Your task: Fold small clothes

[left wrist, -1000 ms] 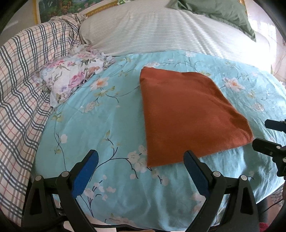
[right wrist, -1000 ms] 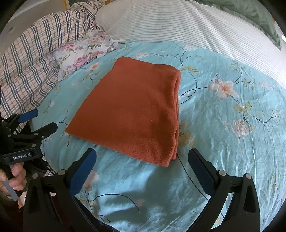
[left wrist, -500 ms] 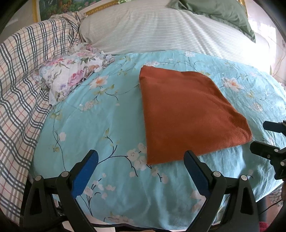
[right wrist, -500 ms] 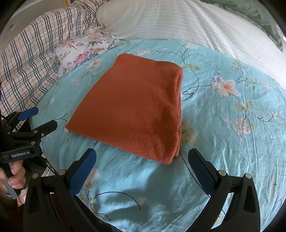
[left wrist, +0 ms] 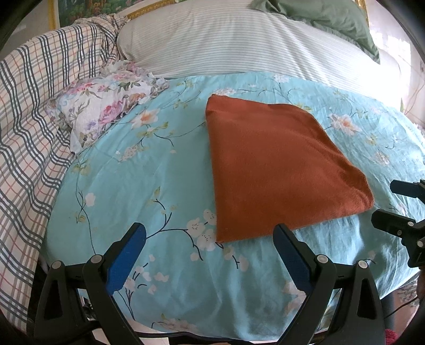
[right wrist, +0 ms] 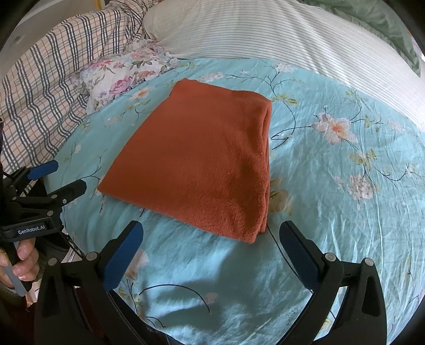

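Observation:
A rust-orange cloth lies folded flat in a neat rectangle on the turquoise floral sheet; in the right wrist view the orange cloth shows its thick folded edge on the right. My left gripper is open and empty, hovering just short of the cloth's near edge. My right gripper is open and empty, just short of the cloth's near corner. Each gripper shows in the other's view, the right gripper at the right edge and the left gripper at the left edge.
A small floral pillow lies left of the cloth. A checked blanket is bunched on the far left. A striped pillow and a green pillow lie behind. The bed's front edge is near me.
Both grippers have drawn back slightly and risen; the cloth has not moved. Both stay open.

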Demonstrator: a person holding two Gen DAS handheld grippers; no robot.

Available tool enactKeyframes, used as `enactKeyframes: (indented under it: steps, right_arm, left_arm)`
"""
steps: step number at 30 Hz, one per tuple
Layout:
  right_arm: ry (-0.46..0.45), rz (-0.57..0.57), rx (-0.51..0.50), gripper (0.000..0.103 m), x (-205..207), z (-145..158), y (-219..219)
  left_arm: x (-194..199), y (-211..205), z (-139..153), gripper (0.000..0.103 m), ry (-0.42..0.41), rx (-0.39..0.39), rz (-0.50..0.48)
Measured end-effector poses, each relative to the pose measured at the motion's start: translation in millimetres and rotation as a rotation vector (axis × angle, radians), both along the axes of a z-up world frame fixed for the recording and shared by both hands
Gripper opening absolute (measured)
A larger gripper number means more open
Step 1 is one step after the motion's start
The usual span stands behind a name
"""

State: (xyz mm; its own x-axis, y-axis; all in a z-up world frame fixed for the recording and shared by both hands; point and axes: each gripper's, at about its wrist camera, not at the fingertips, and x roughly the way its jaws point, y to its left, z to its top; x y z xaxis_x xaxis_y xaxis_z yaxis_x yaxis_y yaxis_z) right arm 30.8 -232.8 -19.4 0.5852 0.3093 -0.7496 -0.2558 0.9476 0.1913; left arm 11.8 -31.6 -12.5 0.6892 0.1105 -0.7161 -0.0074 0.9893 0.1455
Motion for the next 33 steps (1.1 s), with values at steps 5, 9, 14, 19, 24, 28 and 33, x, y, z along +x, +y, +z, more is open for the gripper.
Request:
enactKeyframes:
  steps: [5, 9, 14, 19, 24, 28, 33]
  right_arm:
    - [-0.001, -0.001, 0.0, 0.102, -0.1, 0.4, 0.1]
    - [-0.008, -0.005, 0.011, 0.102, -1.8, 4.0, 0.4]
    - [-0.018, -0.012, 0.026, 0.102, -7.2, 9.3, -0.1]
    - [-0.007, -0.014, 0.04, 0.102, -7.9, 6.4, -0.7]
    - [-0.001, -0.021, 0.05, 0.102, -7.1, 3.2, -2.4]
    - [0.006, -0.029, 0.068, 0.102, -6.3, 0.0, -4.2]
    - [0.014, -0.029, 0.066, 0.102, -6.6, -2.7, -2.4]
  left_arm:
    - [-1.2, -1.8, 0.4, 0.097, -0.003, -0.001, 0.003]
    - [-2.3, -3.4, 1.5, 0.097, -0.007, -0.004, 0.005]
    - [-5.4, -7.4, 5.0, 0.097, -0.015, -0.01, -0.001]
    - [-6.9, -10.0, 8.3, 0.097, -0.025, -0.019, -0.007]
    - [-8.0, -12.2, 8.2, 0.097, -0.027, -0.025, -0.01]
    - [-7.8, -12.6, 7.2, 0.098, -0.026, -0.027, -0.01]
    - [-6.9, -13.1, 5.1, 0.098, -0.021, -0.03, -0.011]
